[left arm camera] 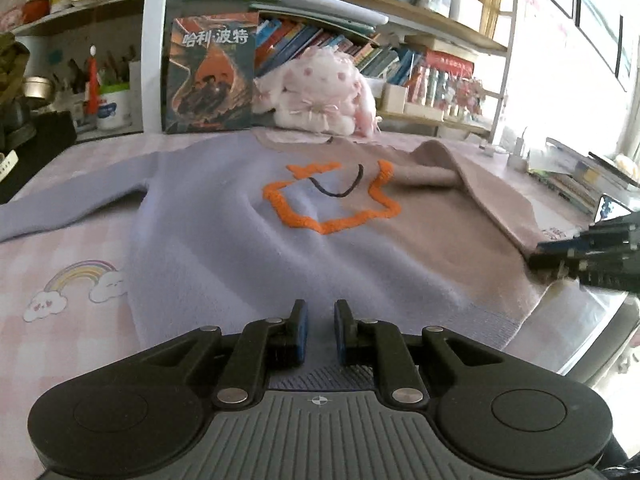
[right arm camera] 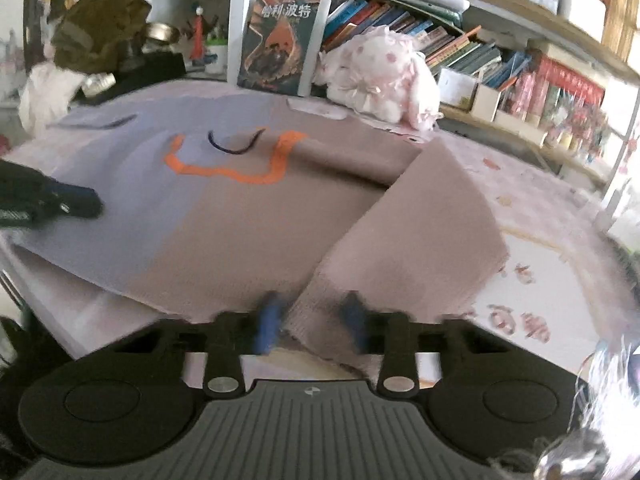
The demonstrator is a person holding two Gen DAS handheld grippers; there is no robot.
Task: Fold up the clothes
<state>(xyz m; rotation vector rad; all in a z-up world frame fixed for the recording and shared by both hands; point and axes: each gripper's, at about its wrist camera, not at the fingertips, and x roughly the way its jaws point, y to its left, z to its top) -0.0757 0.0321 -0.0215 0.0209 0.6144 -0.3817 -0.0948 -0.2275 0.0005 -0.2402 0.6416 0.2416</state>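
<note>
Blue-padded jaws of the left gripper [left arm camera: 320, 330] stand a narrow gap apart over the sweater's ribbed hem [left arm camera: 320, 376], on the near side of the orange outline [left arm camera: 332, 208] stitched on the chest. Lavender knit shows through the gap, and nothing looks pinched. The right gripper [right arm camera: 314, 320] straddles the cuff of the tan sleeve [right arm camera: 420, 220], right of the orange outline. Its own view is smeared, so whether the pads press the cuff cannot be told. The left-hand view shows its tips at the cuff's edge and no more.

The sweater [left arm camera: 224, 240] lies face up on a pink checked cover [left arm camera: 60, 240], lavender left of the orange outline and tan right of it. The tan sleeve is raised in a ridge and angled toward the body. The lavender sleeve [left arm camera: 80, 196] lies stretched out flat, well left of the orange outline. Beyond the outline, past the collar, sit a plush rabbit [left arm camera: 316, 96] and an upright book [left arm camera: 212, 76].

My judgement of the risks:
- The hem hangs close to the cover's near edge, so a pull toward the person could drag the body off it.
- A shallow bite on the cuff could slip mid-fold and drop the sleeve crooked across the outline.
- With the left jaws not gripping, nothing anchors the body, so lifting the sleeve may bunch the knit.
</note>
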